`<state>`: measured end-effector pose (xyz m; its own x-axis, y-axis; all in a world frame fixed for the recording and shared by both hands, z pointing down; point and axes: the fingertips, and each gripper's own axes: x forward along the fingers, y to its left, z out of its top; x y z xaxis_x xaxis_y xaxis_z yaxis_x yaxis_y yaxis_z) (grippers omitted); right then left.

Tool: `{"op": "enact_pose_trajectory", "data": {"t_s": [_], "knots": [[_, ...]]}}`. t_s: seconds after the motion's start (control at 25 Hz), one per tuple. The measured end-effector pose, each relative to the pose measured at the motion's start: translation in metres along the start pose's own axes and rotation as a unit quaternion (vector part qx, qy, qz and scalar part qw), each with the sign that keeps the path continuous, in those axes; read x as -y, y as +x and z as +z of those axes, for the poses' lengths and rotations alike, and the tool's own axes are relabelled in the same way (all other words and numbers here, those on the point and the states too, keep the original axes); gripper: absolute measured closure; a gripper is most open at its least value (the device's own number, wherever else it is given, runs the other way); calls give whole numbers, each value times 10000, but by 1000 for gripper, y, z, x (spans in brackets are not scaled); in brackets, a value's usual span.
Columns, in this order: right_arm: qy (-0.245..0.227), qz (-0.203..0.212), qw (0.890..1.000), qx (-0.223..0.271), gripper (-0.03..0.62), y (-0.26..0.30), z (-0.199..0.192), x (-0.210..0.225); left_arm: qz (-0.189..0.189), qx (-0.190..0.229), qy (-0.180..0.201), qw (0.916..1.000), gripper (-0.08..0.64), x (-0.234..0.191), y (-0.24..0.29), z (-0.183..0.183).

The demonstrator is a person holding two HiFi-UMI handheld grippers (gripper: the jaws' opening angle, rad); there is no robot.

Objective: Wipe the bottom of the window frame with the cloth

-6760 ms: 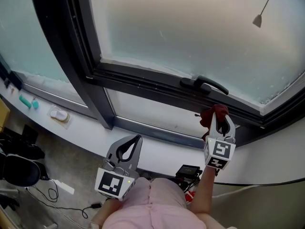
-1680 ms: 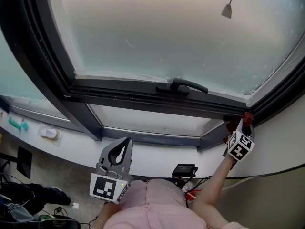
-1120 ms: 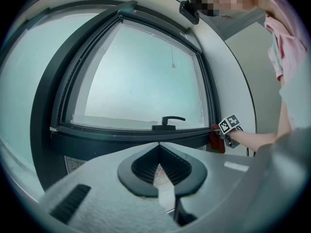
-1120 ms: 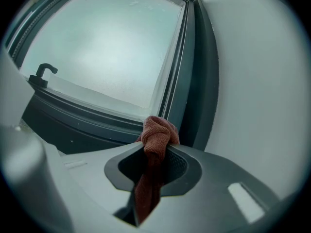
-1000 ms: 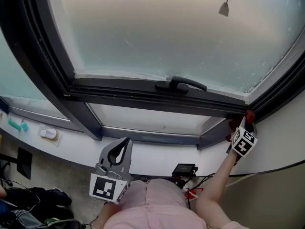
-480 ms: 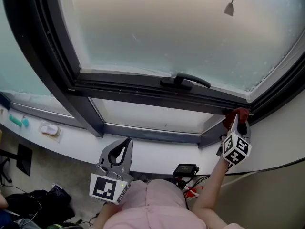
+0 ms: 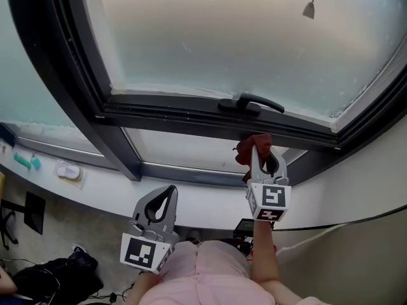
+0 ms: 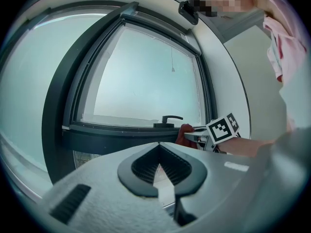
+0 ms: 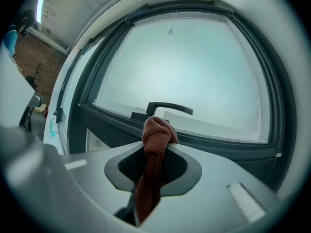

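A red-brown cloth (image 7: 249, 147) is bunched in my right gripper (image 7: 259, 149), which is shut on it. It sits just under the dark bottom rail of the window frame (image 7: 178, 115), below the black handle (image 7: 249, 103); I cannot tell if the cloth touches the rail. In the right gripper view the cloth (image 9: 155, 132) sticks up from the jaws in front of the handle (image 9: 169, 108) and the rail (image 9: 223, 144). My left gripper (image 7: 170, 192) hangs low near the person's body, shut and empty. The left gripper view shows its closed jaws (image 8: 158, 148) and the cloth (image 8: 183, 133) further off.
A white sill (image 7: 108, 186) runs under the window, with a teal item (image 7: 25, 162) and a small white object (image 7: 67, 171) at its left. A blind cord pull (image 7: 310, 9) hangs before the glass. A black device (image 7: 244, 225) and a cable (image 7: 356, 218) lie below.
My right gripper has carried the cloth left, from the frame's right corner to under the handle. The left gripper has stayed where it was.
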<state>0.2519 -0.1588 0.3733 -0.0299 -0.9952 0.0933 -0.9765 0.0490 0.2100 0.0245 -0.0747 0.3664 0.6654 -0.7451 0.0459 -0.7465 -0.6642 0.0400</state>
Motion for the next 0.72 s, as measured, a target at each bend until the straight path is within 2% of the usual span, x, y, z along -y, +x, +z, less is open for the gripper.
{"op": "enact_pose_trajectory", "data": {"t_s": [0.12,0.24,0.48,0.72], "knots": [[-96,293,9995,-112,522,14,-7,-28,43,-4,-17,10000,566,-4,-5,-1],[-176,412,9987,-245,522,29,-16,-41,65,-12,-25,10000,566,-8,-8,-1],[-250,302,9987,-320,522,58,-20,-42,138,-27,-38,9999,566,-17,-12,-2],[-338,197,9989,-254,522,60,-18,-42,105,-10,-38,9999,566,-19,-9,0]]}}
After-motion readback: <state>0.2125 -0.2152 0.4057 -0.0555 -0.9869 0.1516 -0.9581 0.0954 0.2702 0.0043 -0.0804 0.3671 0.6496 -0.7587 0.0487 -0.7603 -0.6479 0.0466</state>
